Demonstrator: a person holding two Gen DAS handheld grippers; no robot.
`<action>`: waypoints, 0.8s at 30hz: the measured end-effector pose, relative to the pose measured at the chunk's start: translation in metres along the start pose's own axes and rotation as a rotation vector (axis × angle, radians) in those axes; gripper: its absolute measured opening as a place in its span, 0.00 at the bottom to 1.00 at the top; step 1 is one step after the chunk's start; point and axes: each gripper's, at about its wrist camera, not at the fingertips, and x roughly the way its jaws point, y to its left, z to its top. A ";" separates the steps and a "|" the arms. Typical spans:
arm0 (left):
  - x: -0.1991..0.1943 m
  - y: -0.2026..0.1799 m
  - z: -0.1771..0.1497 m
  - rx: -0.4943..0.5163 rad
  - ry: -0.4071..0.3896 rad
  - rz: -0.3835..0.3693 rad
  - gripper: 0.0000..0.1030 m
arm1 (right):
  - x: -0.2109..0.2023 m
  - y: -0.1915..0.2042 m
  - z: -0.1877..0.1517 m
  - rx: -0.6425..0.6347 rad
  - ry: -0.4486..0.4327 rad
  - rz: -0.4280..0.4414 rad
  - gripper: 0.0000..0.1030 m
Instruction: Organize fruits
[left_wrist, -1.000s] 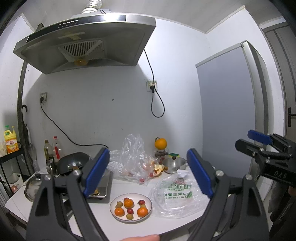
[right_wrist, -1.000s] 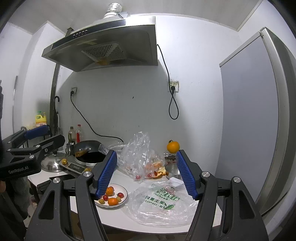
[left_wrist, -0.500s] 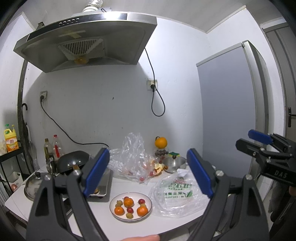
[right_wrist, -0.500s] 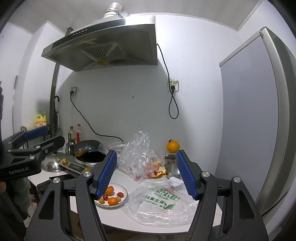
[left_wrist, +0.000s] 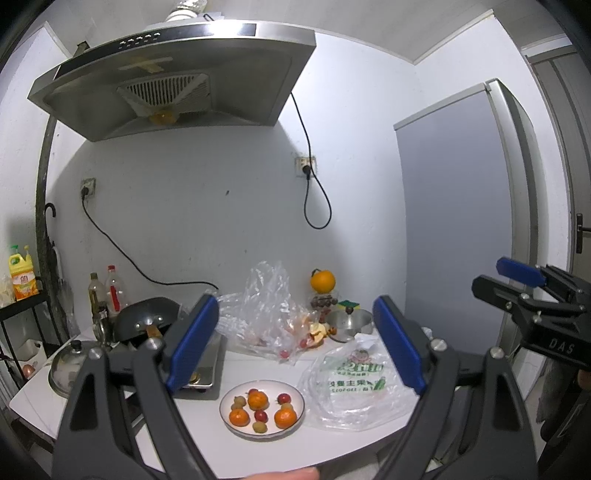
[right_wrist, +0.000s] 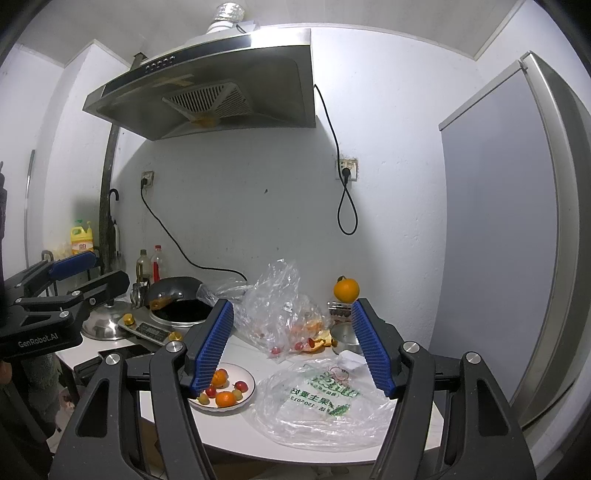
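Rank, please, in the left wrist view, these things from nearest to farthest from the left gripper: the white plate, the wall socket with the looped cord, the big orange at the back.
From the left gripper:
1. White plate, front of the table, just beyond the fingers.
2. Big orange, back of the table, right of centre.
3. Wall socket, high on the wall behind.

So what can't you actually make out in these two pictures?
- Plate, right wrist view: its left part and some fruit hide behind the right gripper's blue finger.
- Crumpled clear bag, both views: glare and folds blur the contents.
- Small pale fruits on the plate, left wrist view: too small to name.
- Printed bag, both views: whether it holds anything.
- Left gripper: open and empty, like the right.
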 end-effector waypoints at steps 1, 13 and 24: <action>0.000 0.000 0.000 -0.001 0.002 0.001 0.84 | 0.000 0.001 0.000 -0.001 0.000 0.001 0.68; 0.005 0.003 -0.005 -0.005 0.019 0.004 0.84 | 0.004 0.002 -0.002 -0.003 0.007 0.007 0.68; 0.007 0.002 -0.007 -0.005 0.027 0.005 0.84 | 0.009 0.002 -0.005 -0.010 0.020 0.016 0.68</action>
